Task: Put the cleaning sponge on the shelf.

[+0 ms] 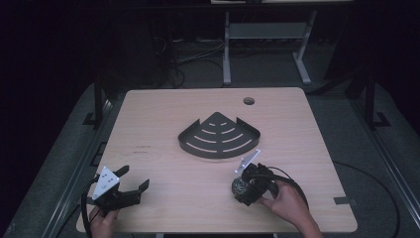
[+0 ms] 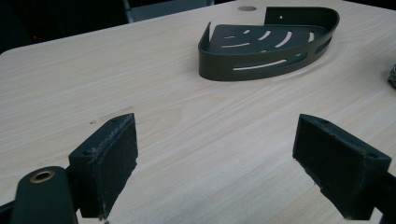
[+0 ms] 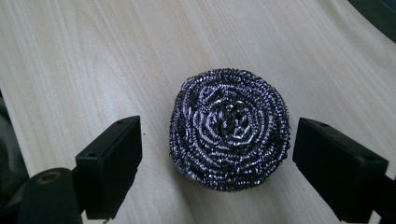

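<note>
steel scourer between spread right claw, corner shelf nearby, left claw spread

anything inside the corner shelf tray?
Nothing visible inside the black corner tray: the high view shows its bare slotted floor. The steel scourer sits on the table outside it, between the open right gripper jaws.

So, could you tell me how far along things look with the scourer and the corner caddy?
Nothing looks finished: the dark corner caddy sits bare mid-table. In hand: the right gripper is open, its jaws either side of the steel scourer, which lies on the table, ungripped. The left gripper is open over bare wood. Left, probably: closing on the scourer, lifting it and placing it in the caddy.
</note>
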The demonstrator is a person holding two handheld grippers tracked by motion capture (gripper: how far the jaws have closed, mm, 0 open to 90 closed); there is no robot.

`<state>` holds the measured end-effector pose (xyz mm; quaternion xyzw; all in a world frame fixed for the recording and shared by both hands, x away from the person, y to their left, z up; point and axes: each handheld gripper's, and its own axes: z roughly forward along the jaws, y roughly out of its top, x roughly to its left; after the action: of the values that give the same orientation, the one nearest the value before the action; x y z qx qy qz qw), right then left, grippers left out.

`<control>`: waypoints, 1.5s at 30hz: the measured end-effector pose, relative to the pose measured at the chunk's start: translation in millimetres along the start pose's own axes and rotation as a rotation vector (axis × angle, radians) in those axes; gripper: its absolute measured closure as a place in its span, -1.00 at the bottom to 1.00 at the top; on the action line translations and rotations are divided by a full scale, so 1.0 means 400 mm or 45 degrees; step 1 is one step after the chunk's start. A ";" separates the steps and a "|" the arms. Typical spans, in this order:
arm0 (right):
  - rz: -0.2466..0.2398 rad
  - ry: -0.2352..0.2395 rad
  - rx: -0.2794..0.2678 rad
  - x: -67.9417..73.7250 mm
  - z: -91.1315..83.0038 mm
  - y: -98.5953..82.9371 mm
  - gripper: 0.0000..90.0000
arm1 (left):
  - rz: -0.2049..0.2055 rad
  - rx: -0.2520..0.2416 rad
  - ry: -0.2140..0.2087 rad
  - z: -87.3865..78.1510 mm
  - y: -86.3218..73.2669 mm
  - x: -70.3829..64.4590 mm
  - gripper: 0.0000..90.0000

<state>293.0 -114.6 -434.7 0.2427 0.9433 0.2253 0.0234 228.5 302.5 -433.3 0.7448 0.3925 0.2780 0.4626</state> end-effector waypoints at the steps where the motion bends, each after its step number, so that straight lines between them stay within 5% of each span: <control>1: -0.005 -0.003 0.005 -0.001 0.002 0.002 -0.66 | 0.000 0.000 0.002 0.000 0.000 0.000 -0.71; 22: -0.022 -0.039 0.100 -0.007 0.023 0.017 -0.41 | -0.001 -0.001 0.002 0.001 0.000 0.001 -0.71; 45: -0.026 -0.016 0.067 -0.013 -0.007 0.030 -0.27 | -0.002 -0.006 -0.002 -0.001 0.001 0.001 -0.71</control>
<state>302.4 -108.8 -427.2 0.2351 0.9511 0.1988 0.0252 228.6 303.1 -432.9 0.7436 0.3920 0.2779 0.4649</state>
